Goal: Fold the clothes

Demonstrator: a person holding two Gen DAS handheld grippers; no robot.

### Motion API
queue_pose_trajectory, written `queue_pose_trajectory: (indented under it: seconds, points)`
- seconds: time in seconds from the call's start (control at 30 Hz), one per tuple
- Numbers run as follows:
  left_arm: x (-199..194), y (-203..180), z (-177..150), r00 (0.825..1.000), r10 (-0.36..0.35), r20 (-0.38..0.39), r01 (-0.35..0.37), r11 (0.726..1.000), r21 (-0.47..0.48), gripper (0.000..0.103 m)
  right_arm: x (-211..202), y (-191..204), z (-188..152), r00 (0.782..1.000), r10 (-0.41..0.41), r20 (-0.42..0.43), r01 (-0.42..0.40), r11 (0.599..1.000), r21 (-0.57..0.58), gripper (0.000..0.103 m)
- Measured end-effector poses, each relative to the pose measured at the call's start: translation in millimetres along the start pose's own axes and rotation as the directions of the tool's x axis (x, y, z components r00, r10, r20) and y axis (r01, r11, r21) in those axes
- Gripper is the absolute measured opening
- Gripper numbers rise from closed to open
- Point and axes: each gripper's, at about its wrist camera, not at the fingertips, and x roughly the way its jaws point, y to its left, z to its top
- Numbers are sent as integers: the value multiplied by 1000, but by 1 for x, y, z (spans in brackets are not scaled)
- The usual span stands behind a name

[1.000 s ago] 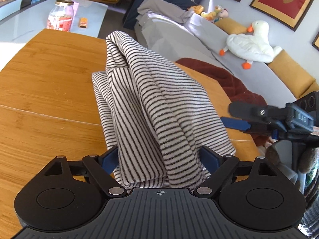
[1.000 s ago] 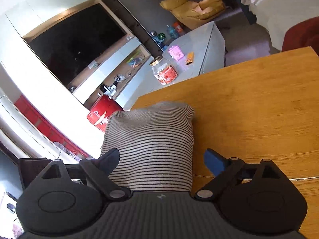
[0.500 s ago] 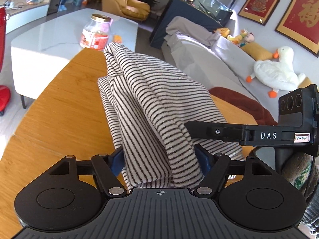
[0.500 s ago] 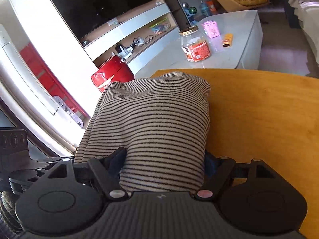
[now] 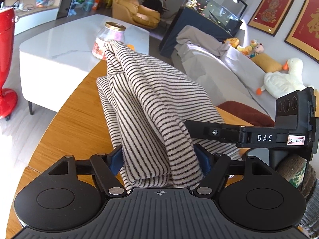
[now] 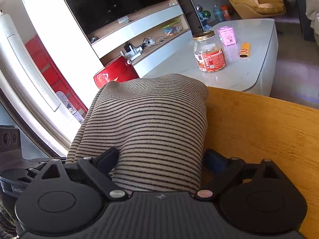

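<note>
A cream garment with thin dark stripes (image 5: pixel 151 107) is folded into a thick bundle and lifted above the wooden table (image 5: pixel 79 123). My left gripper (image 5: pixel 159 159) is shut on its near end, with the fabric bunched between the blue pads. My right gripper (image 6: pixel 159 159) is shut on the same striped garment (image 6: pixel 151 119) from the other side; the cloth arches up ahead of it. The right gripper's body also shows at the right of the left wrist view (image 5: pixel 259 135), with its finger pressed against the cloth.
A white coffee table (image 6: pixel 239 73) stands beyond the wooden table's edge (image 6: pixel 259 123), with a snack jar (image 6: pixel 210 54), a pink tin (image 6: pixel 228 35) and an orange tube (image 6: pixel 244 49). A grey sofa (image 5: pixel 229 69) with a toy goose (image 5: pixel 283 79) lies right. A red fan (image 5: pixel 6 59) stands left.
The right gripper closed on the garment's side after being open a second ago. Both grippers have lifted the bundle, and the views now look farther across the room.
</note>
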Motion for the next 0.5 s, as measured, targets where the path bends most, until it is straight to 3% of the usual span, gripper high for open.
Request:
queue_pose_trajectory:
  seconds: [0.3, 0.5]
  points:
    - [-1, -8, -6, 1000, 4, -1, -4, 1000, 7, 80, -4, 0, -2, 1000, -25, -6, 25, 1000, -10, 103]
    - [-1, -8, -8, 1000, 9, 8, -9, 1000, 15, 84, -15, 2, -10, 999, -34, -13, 34, 999, 2, 103]
